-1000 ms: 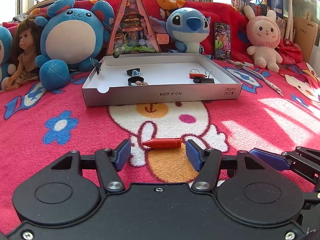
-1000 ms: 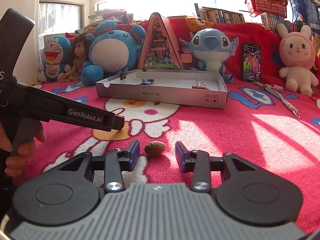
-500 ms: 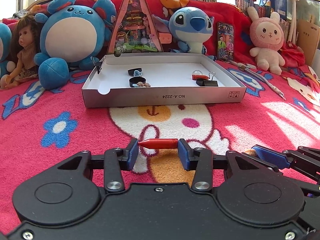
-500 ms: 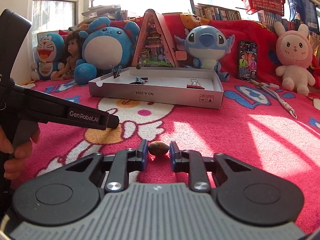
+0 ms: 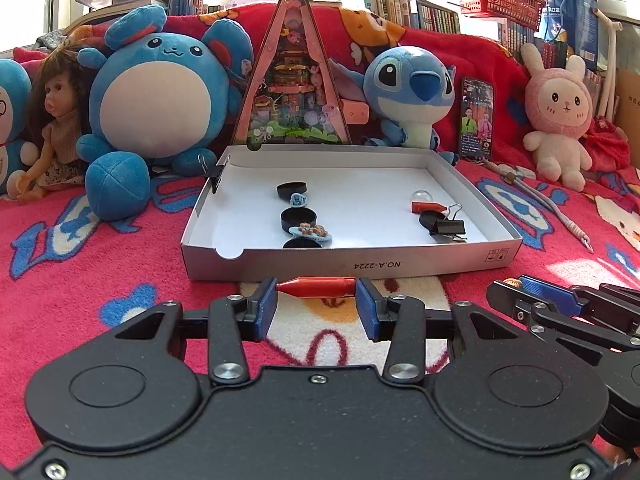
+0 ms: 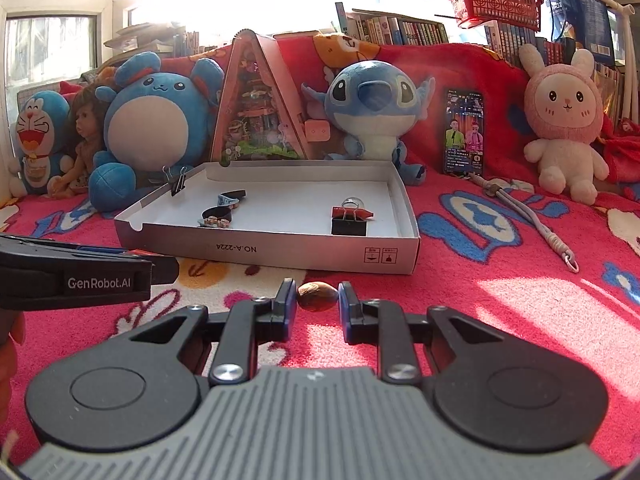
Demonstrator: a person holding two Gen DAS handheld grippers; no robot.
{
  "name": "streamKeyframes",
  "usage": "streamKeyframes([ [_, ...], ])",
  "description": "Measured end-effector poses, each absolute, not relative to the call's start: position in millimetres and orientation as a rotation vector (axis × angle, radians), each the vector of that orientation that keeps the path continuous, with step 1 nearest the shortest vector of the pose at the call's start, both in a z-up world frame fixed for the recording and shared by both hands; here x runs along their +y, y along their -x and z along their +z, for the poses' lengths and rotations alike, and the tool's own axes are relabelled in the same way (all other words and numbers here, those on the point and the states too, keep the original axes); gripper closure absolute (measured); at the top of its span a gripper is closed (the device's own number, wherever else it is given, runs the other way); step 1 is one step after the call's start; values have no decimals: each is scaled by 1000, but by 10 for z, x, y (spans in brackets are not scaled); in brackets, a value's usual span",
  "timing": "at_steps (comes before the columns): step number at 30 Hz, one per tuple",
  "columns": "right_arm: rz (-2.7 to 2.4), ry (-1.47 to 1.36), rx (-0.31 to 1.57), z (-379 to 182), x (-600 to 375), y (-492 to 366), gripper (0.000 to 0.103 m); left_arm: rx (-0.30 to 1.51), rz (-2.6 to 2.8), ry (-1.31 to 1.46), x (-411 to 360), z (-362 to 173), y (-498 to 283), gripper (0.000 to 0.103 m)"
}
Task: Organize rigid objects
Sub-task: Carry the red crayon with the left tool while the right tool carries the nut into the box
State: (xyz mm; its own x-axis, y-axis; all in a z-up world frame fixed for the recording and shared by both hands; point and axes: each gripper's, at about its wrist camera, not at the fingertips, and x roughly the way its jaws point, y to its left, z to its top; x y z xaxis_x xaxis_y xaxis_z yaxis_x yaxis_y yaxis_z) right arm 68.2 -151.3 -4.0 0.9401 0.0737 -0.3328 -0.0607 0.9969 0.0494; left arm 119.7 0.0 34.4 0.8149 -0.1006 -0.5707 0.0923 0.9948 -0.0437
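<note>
My left gripper [image 5: 316,290] is shut on a red bullet-shaped piece [image 5: 318,287], held lengthwise between the blue pads above the blanket, just in front of the white box [image 5: 352,266]. My right gripper [image 6: 317,297] is shut on a small brown nut [image 6: 316,296], also lifted, in front of the same box [image 6: 280,248]. The right gripper shows at the right edge of the left wrist view [image 5: 532,292]. The box holds black caps [image 5: 298,218], a black binder clip [image 5: 446,226], a small red piece [image 5: 426,206] and small blue trinkets.
Plush toys line the back: a blue round one [image 5: 156,100], Stitch [image 5: 412,96], a pink rabbit [image 5: 560,120], a doll [image 5: 56,128]. A triangular diorama [image 5: 294,80] stands behind the box. A grey cord [image 5: 544,208] lies at right on the red blanket.
Both grippers closed on their objects, the left on the red piece, the right on the nut, then lifted them and moved closer to the box.
</note>
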Motion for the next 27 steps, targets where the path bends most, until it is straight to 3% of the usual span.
streamKeyframes([
  [27, 26, -49, 381, 247, -1660, -1533, 76, 608, -48, 41, 125, 535, -2088, 62],
])
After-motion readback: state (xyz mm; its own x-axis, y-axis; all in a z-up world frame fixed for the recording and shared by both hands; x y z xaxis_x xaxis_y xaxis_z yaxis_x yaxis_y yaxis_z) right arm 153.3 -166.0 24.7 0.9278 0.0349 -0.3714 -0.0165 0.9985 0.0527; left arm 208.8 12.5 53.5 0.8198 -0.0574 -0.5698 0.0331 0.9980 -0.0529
